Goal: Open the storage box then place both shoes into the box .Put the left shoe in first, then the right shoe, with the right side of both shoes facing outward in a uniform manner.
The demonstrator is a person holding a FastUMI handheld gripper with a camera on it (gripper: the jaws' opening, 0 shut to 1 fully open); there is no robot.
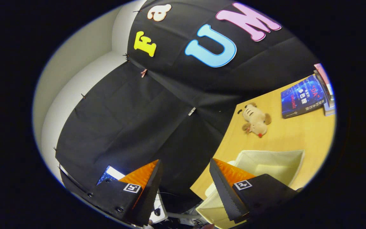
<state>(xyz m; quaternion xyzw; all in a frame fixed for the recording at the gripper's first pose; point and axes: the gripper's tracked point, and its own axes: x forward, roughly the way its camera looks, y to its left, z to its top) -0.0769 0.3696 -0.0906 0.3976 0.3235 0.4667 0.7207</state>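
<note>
Gripper [185,187] is tilted steeply and raised off the table, fingers spread wide with nothing between them — aimed mostly at the booth's black cloth wall. Storage box [292,159] sits on the wooden table [300,133] just beyond the right finger, top open, pale interior showing no contents — its near part is hidden by that finger. Beyond the box lies a plush toy [255,120]; farther still, well apart, a stack of books [302,100].
</note>
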